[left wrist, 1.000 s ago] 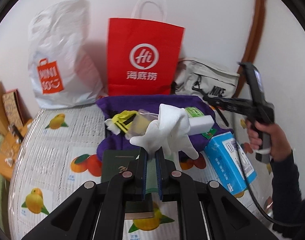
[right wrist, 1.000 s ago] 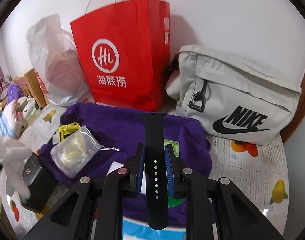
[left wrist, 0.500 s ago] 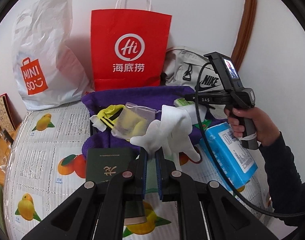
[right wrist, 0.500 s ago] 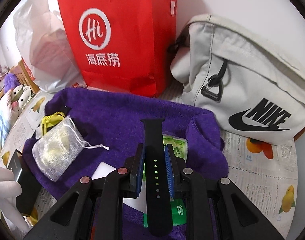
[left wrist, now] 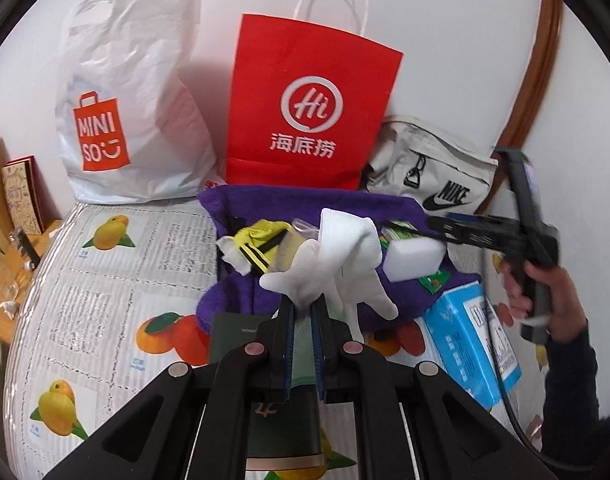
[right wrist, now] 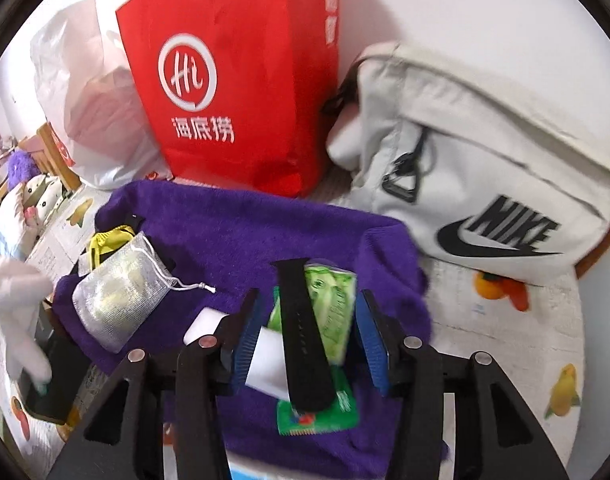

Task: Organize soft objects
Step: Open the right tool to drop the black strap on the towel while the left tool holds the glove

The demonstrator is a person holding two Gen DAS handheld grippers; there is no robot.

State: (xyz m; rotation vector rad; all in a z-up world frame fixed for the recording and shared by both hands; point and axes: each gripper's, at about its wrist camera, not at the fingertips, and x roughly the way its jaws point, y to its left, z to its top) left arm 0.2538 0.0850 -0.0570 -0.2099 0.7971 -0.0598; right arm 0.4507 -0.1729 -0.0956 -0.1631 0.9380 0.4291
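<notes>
My left gripper (left wrist: 303, 304) is shut on a white glove (left wrist: 337, 258) and holds it above the near edge of a purple towel (left wrist: 305, 200). My right gripper (right wrist: 309, 312) is open, its jaws spread wide. A black watch strap (right wrist: 303, 332) lies between them, free of both pads, on a green packet (right wrist: 333, 304) on the purple towel (right wrist: 233, 236). A silver mesh pouch (right wrist: 117, 296), a yellow item (left wrist: 265, 236) and a white sponge (left wrist: 415, 258) also lie on the towel. The glove shows at the left edge of the right wrist view (right wrist: 13, 284).
A red paper bag (left wrist: 309, 108), a white Miniso bag (left wrist: 125, 92) and a grey Nike bag (right wrist: 481, 168) stand against the back wall. A blue box (left wrist: 469, 340) lies to the right of the towel, a dark green booklet (left wrist: 241, 332) in front of it.
My right gripper has opened and let go of the black watch strap, which now lies on the green packet. My left gripper still holds the glove, shifted slightly.
</notes>
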